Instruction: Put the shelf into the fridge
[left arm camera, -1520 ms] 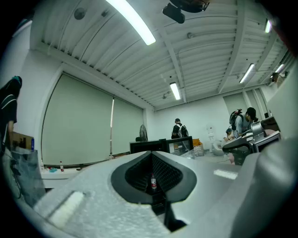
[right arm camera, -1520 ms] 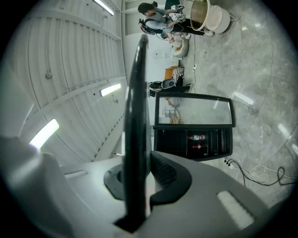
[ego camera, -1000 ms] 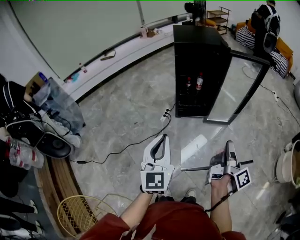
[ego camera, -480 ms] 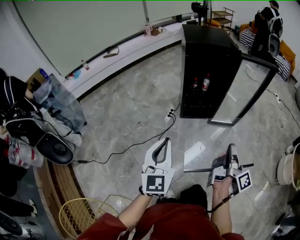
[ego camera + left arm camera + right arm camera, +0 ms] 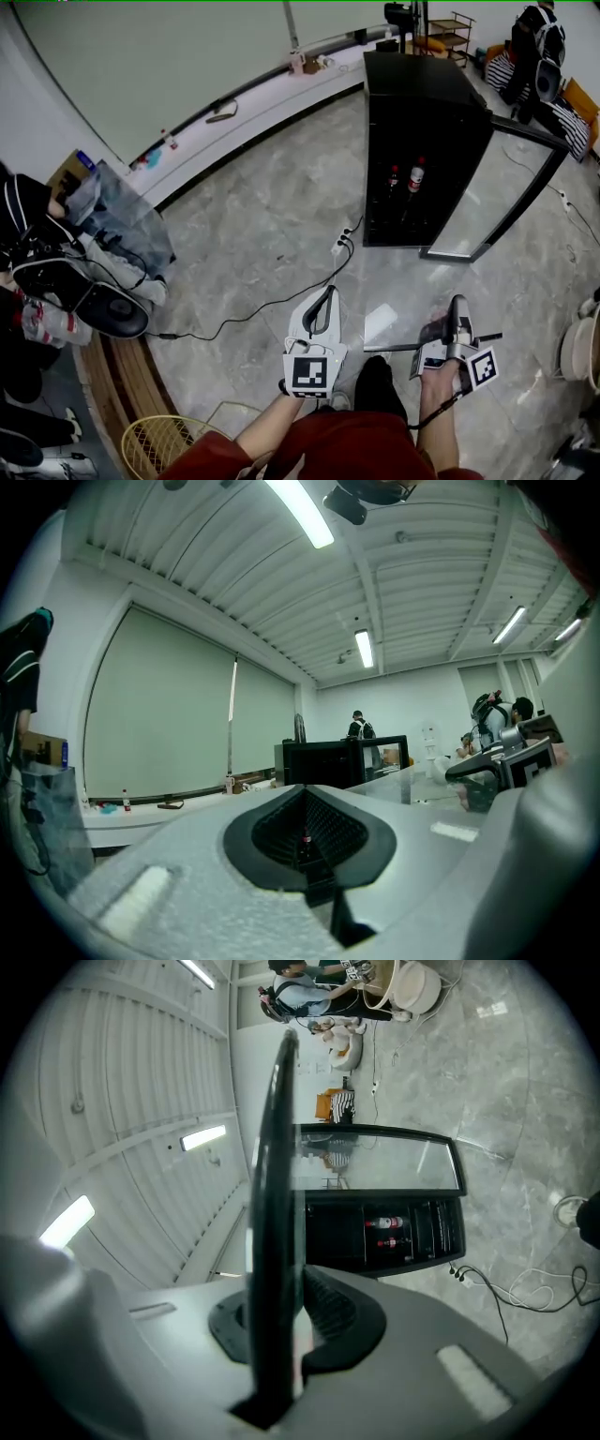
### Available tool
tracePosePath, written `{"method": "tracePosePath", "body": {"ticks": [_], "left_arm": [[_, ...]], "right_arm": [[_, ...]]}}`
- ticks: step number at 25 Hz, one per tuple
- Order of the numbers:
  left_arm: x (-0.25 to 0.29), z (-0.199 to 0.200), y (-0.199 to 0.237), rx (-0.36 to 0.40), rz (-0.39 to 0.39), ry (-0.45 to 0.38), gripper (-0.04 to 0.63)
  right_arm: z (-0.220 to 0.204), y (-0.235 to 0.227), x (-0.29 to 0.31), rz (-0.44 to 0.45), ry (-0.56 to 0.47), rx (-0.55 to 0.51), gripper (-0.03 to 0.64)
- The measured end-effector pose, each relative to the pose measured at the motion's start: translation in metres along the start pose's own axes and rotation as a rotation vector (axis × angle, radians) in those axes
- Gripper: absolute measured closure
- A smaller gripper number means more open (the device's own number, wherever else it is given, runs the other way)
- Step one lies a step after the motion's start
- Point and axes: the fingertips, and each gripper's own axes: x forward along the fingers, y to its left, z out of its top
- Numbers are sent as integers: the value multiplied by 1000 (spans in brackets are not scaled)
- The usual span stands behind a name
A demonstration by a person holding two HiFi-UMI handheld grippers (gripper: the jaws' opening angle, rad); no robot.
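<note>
The black fridge (image 5: 424,103) stands ahead on the marble floor, its glass door (image 5: 506,202) swung open to the right. Two bottles (image 5: 417,175) stand inside it. My right gripper (image 5: 457,317) is shut on the black rim of the glass shelf (image 5: 384,325), which it holds level at waist height. In the right gripper view the shelf rim (image 5: 272,1185) runs straight up from between the jaws of the right gripper (image 5: 281,1335), and the fridge (image 5: 384,1232) lies beyond. My left gripper (image 5: 322,302) points forward beside the shelf, shut, with nothing in it.
A power strip and its cable (image 5: 339,242) lie on the floor left of the fridge. A wire basket (image 5: 173,441) is near my left side, bags and a speaker (image 5: 103,281) further left. People (image 5: 534,47) stand behind the fridge. A white bucket (image 5: 586,345) is at right.
The fridge has come closer and moved lower in the head view as I stepped toward it. Both grippers keep their pose, with the right one holding the shelf throughout.
</note>
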Motion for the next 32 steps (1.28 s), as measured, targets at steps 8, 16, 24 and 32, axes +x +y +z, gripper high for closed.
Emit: {"method": "tracePosePath", "body": {"ticks": [8, 16, 24, 32], "left_arm": [[108, 19, -18, 4, -4, 10, 595], [202, 30, -37, -3, -14, 19, 595], [252, 22, -30, -11, 5, 32, 595], [303, 10, 9, -40, -29, 29, 595]], "right_arm": [[40, 0, 92, -11, 2, 32, 604], [78, -5, 177, -26, 2, 60, 605], [83, -13, 237, -42, 27, 47, 604], [57, -22, 281, -63, -2, 13, 604]]}}
